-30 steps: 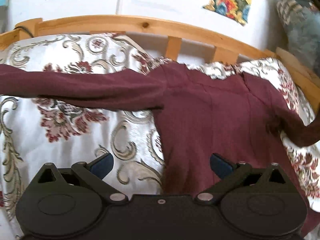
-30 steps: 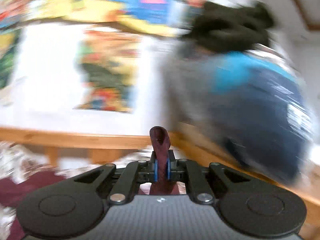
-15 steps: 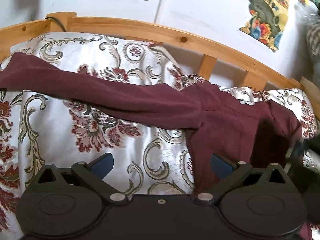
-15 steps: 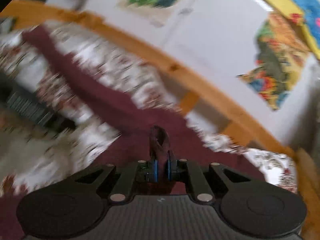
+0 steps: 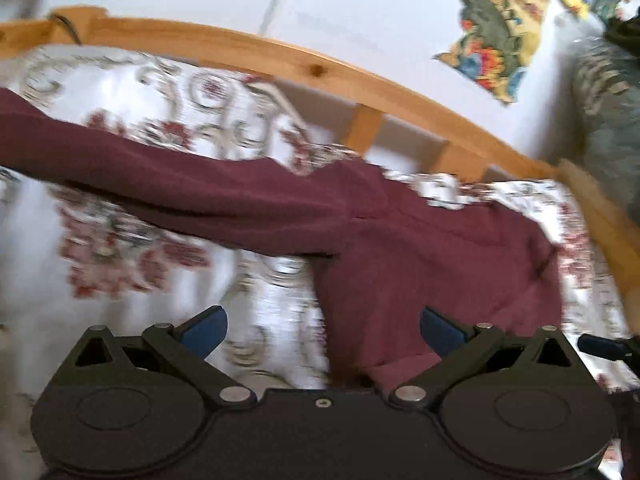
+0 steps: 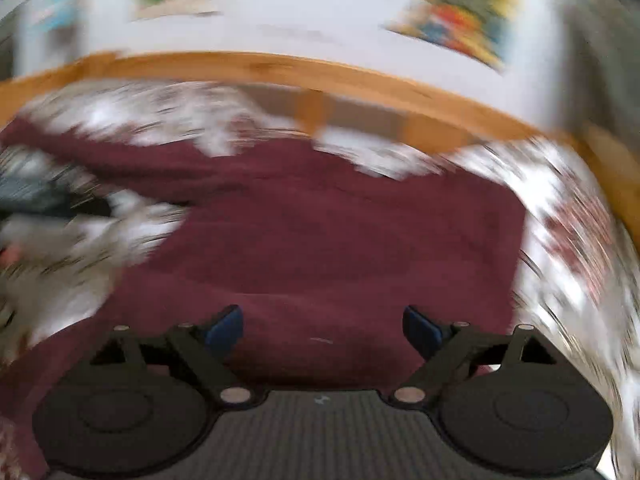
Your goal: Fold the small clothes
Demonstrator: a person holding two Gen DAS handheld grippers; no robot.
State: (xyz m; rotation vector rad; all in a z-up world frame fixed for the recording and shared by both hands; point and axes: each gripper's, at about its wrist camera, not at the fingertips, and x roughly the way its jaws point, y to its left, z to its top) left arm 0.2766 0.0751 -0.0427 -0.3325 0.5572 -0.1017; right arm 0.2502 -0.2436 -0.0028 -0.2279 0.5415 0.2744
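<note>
Spread on the white bedspread with red-and-grey floral scrollwork [image 5: 120, 280], inside the curved pale wooden bed rail [image 5: 280, 54]: a dark maroon long-sleeved knit top [image 5: 432, 256], body lying to the right, one sleeve [image 5: 160, 188] stretched far out to the left across the cover. Right side of the body ending in a straight edge with no sleeve sticking out (folded inward over the torso, by the look of it, though blur in the right wrist view leaves that uncertain). Left gripper [image 5: 322, 326] hovering low over the body's left edge, blue-padded jaws spread wide, nothing between them. Right gripper [image 6: 322, 322] likewise over the lower middle of the garment [image 6: 340, 240], jaws parted and empty, cloth lying flat beneath. Judged early in the fold: at most one sleeve tucked. Left to do, apparently: bringing the long left sleeve across onto the torso, then doubling the body from hem toward collar into a compact packet. Paper pictures [image 5: 496, 36] on the white wall behind, irrelevant to the job.
</note>
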